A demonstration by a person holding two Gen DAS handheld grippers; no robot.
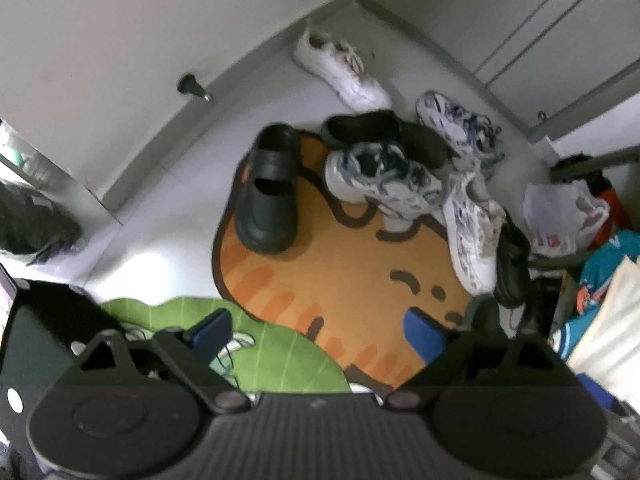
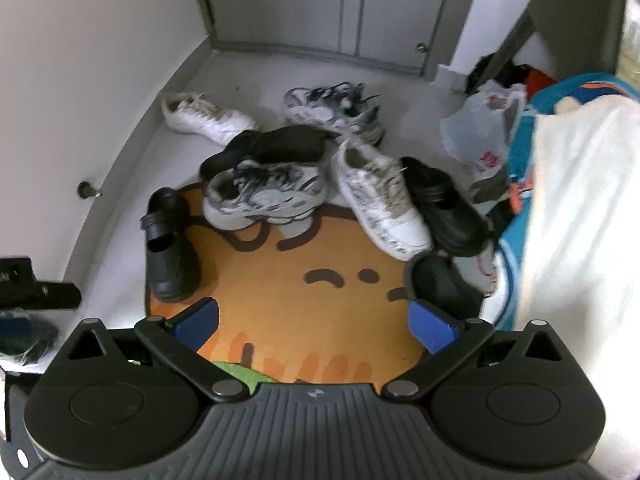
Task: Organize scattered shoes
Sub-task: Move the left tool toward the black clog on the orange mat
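Two grippers are pointed steeply down over a shoe-strewn floor. Left gripper (image 1: 318, 330): blue pads spread wide, nothing between them, held above the seam where a green leaf-shaped mat (image 1: 276, 354) meets an orange cat-face mat (image 1: 340, 276). Right gripper (image 2: 314, 320): pads likewise wide apart and empty, held over the lower part of the orange cat-face mat (image 2: 304, 312).

Shoes catalogued:
- Black strap shoe (image 2: 168, 244), upright, at the mat's left edge, apart from the rest.
- Blue-and-white sneaker (image 2: 264, 194), at the mat's top edge, a dark shoe (image 2: 280, 144) partly lying over its far side.
- Second blue-and-white sneaker (image 2: 336, 110), on bare floor behind the heap.
- White sneaker (image 2: 206, 118), alone near the wall at far left.
- White patterned sneaker (image 2: 380, 200), tilted, at the mat's upper right, touching a black clog (image 2: 444, 208) beside it.
- Further black shoe (image 2: 440, 284), just beside the right gripper's right pad.

Plastic bag (image 2: 480, 128) noted at right, near the cabinet doors (image 2: 360, 8).
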